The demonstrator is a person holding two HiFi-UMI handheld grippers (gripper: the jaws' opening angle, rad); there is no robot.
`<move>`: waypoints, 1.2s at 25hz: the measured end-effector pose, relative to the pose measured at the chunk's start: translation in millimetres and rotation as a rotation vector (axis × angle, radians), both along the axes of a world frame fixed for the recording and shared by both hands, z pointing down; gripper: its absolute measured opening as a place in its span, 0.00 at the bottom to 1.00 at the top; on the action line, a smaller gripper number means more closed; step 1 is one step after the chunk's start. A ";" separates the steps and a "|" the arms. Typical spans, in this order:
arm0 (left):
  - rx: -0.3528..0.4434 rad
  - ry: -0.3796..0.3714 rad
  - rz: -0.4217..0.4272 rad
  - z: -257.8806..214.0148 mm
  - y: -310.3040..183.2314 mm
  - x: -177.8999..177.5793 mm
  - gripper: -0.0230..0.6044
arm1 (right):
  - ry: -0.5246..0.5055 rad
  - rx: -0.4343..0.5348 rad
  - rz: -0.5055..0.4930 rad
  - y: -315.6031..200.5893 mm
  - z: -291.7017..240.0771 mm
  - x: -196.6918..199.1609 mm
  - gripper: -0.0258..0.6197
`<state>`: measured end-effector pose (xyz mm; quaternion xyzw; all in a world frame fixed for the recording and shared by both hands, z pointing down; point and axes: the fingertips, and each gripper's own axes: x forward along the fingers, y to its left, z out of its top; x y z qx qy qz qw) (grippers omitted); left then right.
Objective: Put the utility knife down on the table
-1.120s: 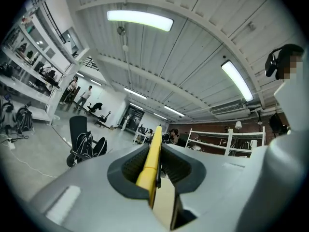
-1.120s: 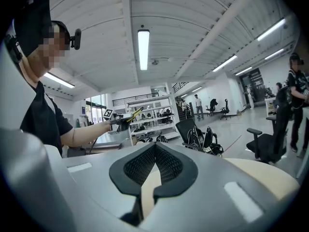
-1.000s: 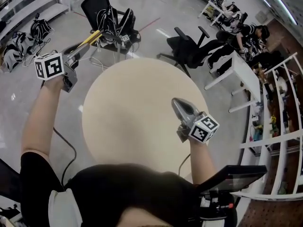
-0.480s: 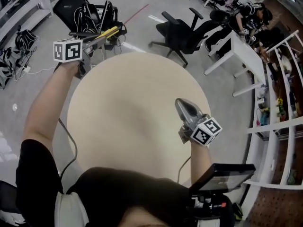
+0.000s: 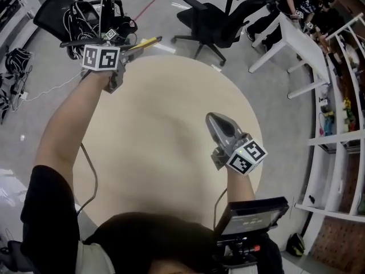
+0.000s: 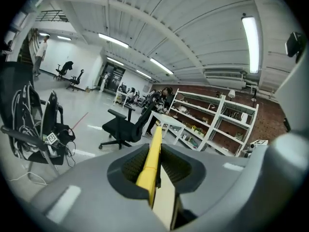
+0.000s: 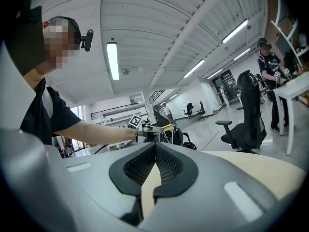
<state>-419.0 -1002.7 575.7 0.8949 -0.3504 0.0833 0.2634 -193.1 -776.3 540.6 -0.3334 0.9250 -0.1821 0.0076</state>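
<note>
**Knife carried in over the far rim, not yet set down**

Swinging in from out over the floor at the table's 9 o'clock side, my left gripper (image 5: 126, 51) now hangs at the rim around 11 o'clock. My arm reaches across that side of the round table (image 5: 159, 147). My right gripper (image 5: 212, 119) has barely shifted in the head view. It sits inside the tabletop toward 3 o'clock, with its jaws together and nothing between them, as the right gripper view shows (image 7: 154, 166).

The left gripper's jaws are clamped on the utility knife (image 6: 153, 151). Its narrow yellow body stands edge-up between the ribbed pads and runs straight out ahead. In the head view the knife (image 5: 142, 43) sticks out toward 2 o'clock from the gripper, just above the table's far edge and clear of the surface. A black office chair (image 5: 208, 19) stands on the floor beyond, at 12 o'clock.

I judge the knife to be light and rigid, so it should not sag or flex in the grip. Its smooth flat sides could slide or twist between the pads if I ease off too soon. I can't tell whether the blade is out. The safest hold is the one I have, on the body well back from the nose. It needs to come down close to the tabletop before the jaws part.
</note>
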 end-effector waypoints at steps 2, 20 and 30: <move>-0.034 -0.024 0.021 32.6 -12.6 24.0 0.15 | 0.002 0.010 0.007 -4.3 11.7 4.5 0.06; -0.137 -0.242 0.224 196.3 -58.8 188.6 0.15 | -0.037 -0.002 0.099 -18.4 86.2 77.9 0.06; -0.025 -0.364 0.181 208.6 -76.5 195.8 0.55 | -0.071 -0.007 0.090 -19.9 87.3 76.6 0.06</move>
